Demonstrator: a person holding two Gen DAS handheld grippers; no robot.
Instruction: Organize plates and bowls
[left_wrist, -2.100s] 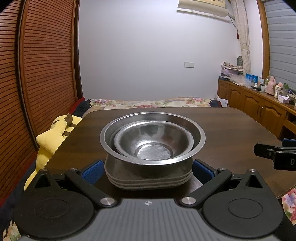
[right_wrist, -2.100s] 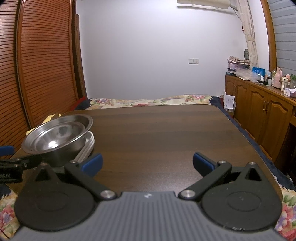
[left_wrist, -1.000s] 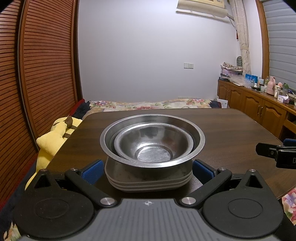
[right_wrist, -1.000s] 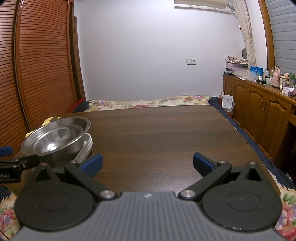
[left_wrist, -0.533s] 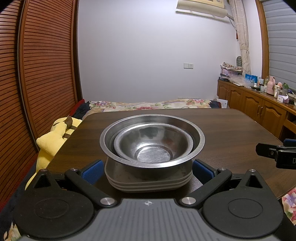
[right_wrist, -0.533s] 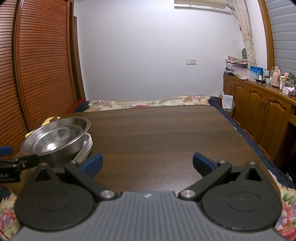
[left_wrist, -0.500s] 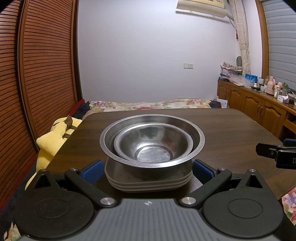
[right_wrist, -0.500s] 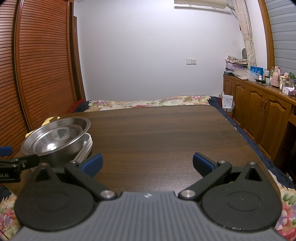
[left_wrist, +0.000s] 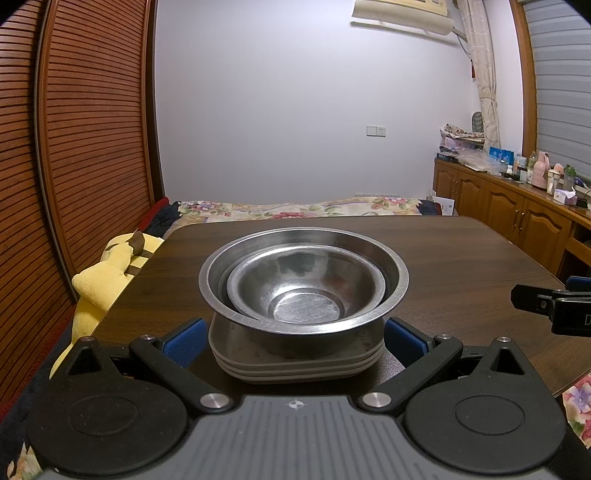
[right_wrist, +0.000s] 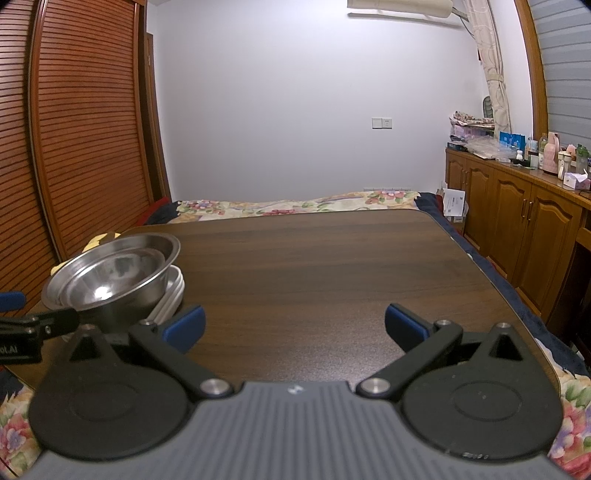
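Your left gripper (left_wrist: 295, 341) is spread wide, its blue pads flanking the stack of plates (left_wrist: 295, 363) without touching. On that stack sits the large steel bowl (left_wrist: 395, 280), a small steel bowl (left_wrist: 306, 291) nested inside. Right of the stack, your right gripper (right_wrist: 294, 325) gapes wide over bare wooden table (right_wrist: 332, 266).

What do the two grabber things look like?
Both match. The left gripper and right gripper each have a ribbed grey body, two round black discs, black arms with silver bolts, and blue pads on the fingers. No cables or sleeves show.
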